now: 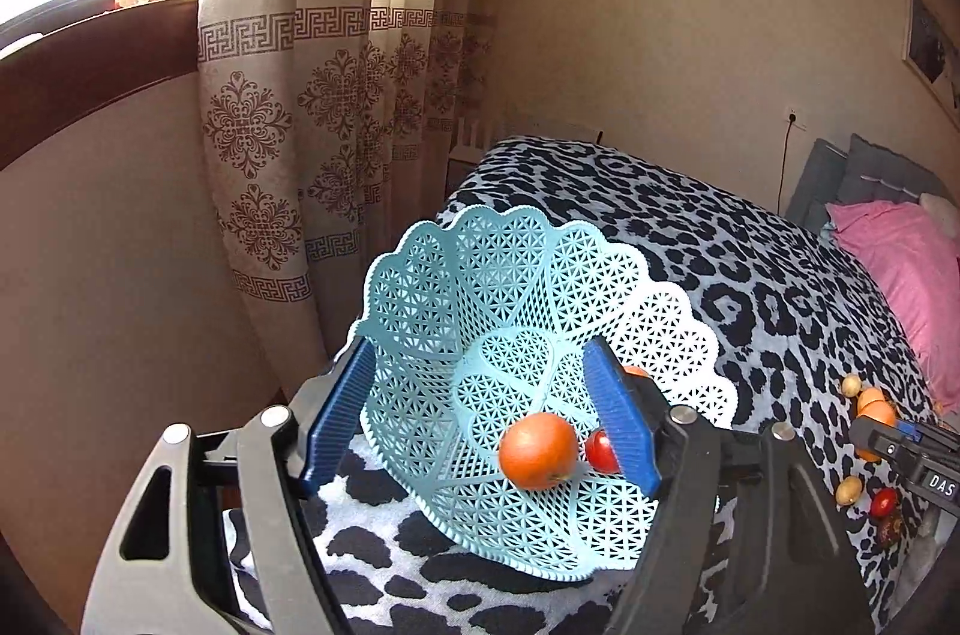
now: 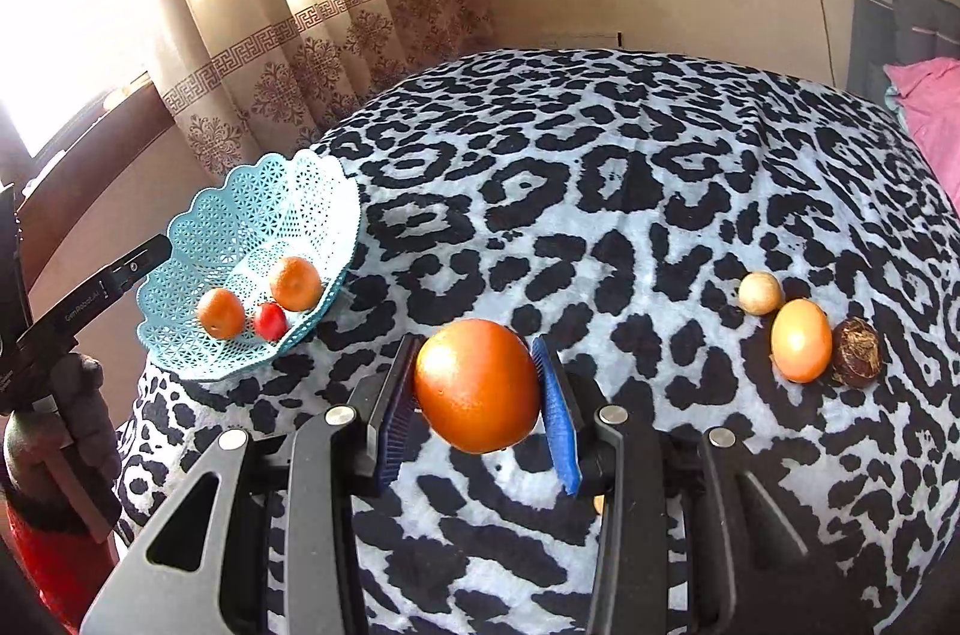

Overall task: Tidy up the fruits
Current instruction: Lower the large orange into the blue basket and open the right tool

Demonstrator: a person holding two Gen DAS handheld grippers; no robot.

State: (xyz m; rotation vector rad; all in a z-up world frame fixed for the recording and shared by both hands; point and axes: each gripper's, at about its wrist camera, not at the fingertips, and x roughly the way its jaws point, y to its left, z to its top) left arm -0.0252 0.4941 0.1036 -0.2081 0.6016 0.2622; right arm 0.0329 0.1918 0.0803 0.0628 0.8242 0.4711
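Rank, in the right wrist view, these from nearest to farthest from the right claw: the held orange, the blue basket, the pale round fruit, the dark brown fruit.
1. Held orange: between the right claw's fingers.
2. Blue basket: on the left, tilted, gripped by the left claw.
3. Dark brown fruit and pale round fruit: on the right of the blanket; too close to call.

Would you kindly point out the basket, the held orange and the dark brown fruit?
basket [image 2: 198, 227]: right wrist view, bare lattice wall.
held orange [image 2: 477, 386]: right wrist view, peel centre.
dark brown fruit [image 2: 857, 353]: right wrist view, rough top.
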